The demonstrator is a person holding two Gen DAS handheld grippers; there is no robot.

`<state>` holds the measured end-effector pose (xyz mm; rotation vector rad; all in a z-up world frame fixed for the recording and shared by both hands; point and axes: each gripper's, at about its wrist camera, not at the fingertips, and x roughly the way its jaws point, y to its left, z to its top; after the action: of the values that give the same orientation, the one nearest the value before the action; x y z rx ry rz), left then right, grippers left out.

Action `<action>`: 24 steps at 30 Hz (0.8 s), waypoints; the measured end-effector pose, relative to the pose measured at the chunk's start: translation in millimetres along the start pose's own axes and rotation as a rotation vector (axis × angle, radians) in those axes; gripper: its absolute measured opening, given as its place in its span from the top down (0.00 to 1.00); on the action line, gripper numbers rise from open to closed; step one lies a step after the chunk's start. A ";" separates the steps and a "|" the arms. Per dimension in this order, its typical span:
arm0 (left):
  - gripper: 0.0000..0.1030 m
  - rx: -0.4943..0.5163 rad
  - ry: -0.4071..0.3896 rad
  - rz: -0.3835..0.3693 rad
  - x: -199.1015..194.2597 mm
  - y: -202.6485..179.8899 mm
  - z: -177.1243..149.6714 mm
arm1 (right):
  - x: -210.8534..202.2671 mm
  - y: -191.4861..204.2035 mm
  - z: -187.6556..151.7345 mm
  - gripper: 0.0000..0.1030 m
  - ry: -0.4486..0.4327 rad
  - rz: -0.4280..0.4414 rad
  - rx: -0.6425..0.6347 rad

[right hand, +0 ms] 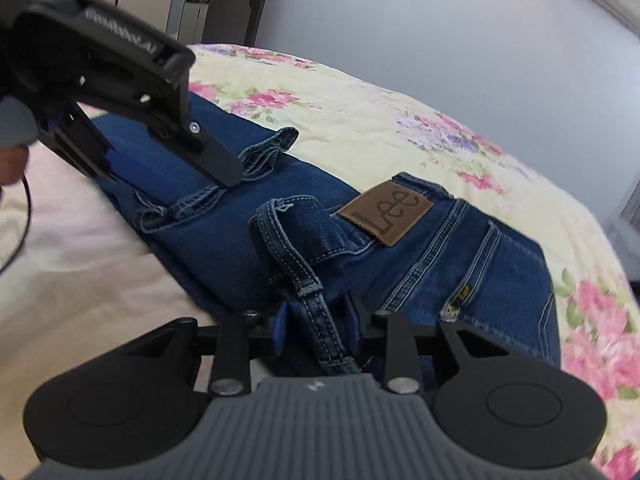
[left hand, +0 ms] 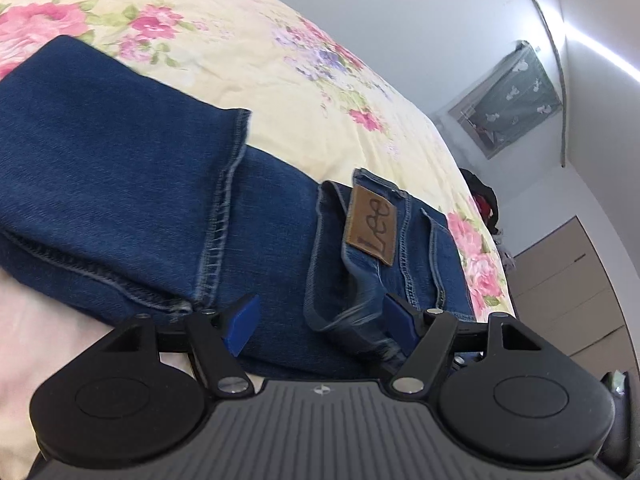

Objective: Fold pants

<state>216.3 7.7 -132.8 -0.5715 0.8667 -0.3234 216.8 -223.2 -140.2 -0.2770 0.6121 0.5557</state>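
floral bedspread (left hand: 360, 40), left tool (left hand: 320, 326) spread wide over jeans (left hand: 120, 168), right tool (right hand: 316, 330) loosely straddling waistband strap (right hand: 316, 320)

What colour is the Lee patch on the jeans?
Brown, leather-like, with dark lettering. The patch on the jeans shows best in the right wrist view.

We lose the jeans (left hand: 120, 184) past the left edge of the left wrist view, and their near fold hides under the gripper body. In the right wrist view the belt loop (right hand: 320, 320) blurs between the fingers (right hand: 279, 330); we cannot tell whether they press it
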 end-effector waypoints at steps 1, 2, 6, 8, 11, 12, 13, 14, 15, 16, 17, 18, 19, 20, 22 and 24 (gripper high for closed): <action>0.18 0.008 0.009 -0.001 3.7 -3.0 1.1 | -7.8 -9.1 -1.4 0.69 -0.019 0.048 0.082; 0.17 0.016 0.031 -0.005 10.4 -6.3 2.4 | -16.5 -20.0 -2.5 0.66 -0.042 0.083 0.161; 0.17 0.021 0.106 0.002 36.6 -13.9 1.7 | -52.7 -73.1 -13.2 0.36 -0.206 0.025 0.492; 0.17 0.007 0.122 -0.003 47.6 -15.7 -0.6 | -63.8 -102.8 -24.1 0.31 -0.266 -0.041 0.683; 0.17 -0.047 0.124 -0.004 61.6 -13.5 -0.7 | -70.6 -137.6 -47.3 0.31 -0.303 -0.088 0.939; 0.24 -0.077 0.123 -0.021 64.6 -11.5 -0.3 | -70.6 -137.6 -47.3 0.31 -0.303 -0.088 0.939; 0.37 -0.097 0.125 -0.025 66.7 -11.0 0.0 | -71.6 -144.2 -53.4 0.31 -0.308 -0.100 0.992; 0.50 -0.101 0.123 -0.023 67.7 -11.4 0.3 | -72.4 -152.4 -60.5 0.31 -0.311 -0.116 1.056; 0.54 -0.097 0.117 -0.022 67.5 -13.1 1.0 | -72.6 -154.3 -62.4 0.31 -0.311 -0.120 1.071; 0.73 -0.091 0.104 -0.030 65.1 -14.6 0.7 | -73.2 -155.9 -64.0 0.31 -0.307 -0.118 1.082; 0.75 -0.084 0.099 -0.048 62.6 -16.7 0.9 | -70.4 -156.3 -63.5 0.31 -0.302 -0.116 1.086; 0.75 -0.070 0.082 -0.049 58.6 -19.3 0.4 | -69.2 -156.2 -63.2 0.31 -0.295 -0.116 1.086; 0.75 -0.055 0.062 -0.050 54.0 -22.8 0.4 | -68.9 -156.4 -63.1 0.31 -0.288 -0.114 1.081; 0.76 -0.049 0.039 -0.058 47.9 -24.9 0.5 | -65.6 -155.6 -62.1 0.31 -0.283 -0.109 1.074; 0.76 -0.049 -0.017 -0.077 32.3 -26.8 0.4 | -64.3 -153.2 -60.6 0.31 -0.276 -0.104 1.052; 0.76 -0.048 -0.051 -0.078 20.2 -27.1 -0.7 | -63.2 -150.3 -58.2 0.31 -0.273 -0.103 1.026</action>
<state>227.1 -24.2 -129.7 -0.6564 0.8058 -0.3579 232.0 -395.5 -135.0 0.7210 0.5432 0.1238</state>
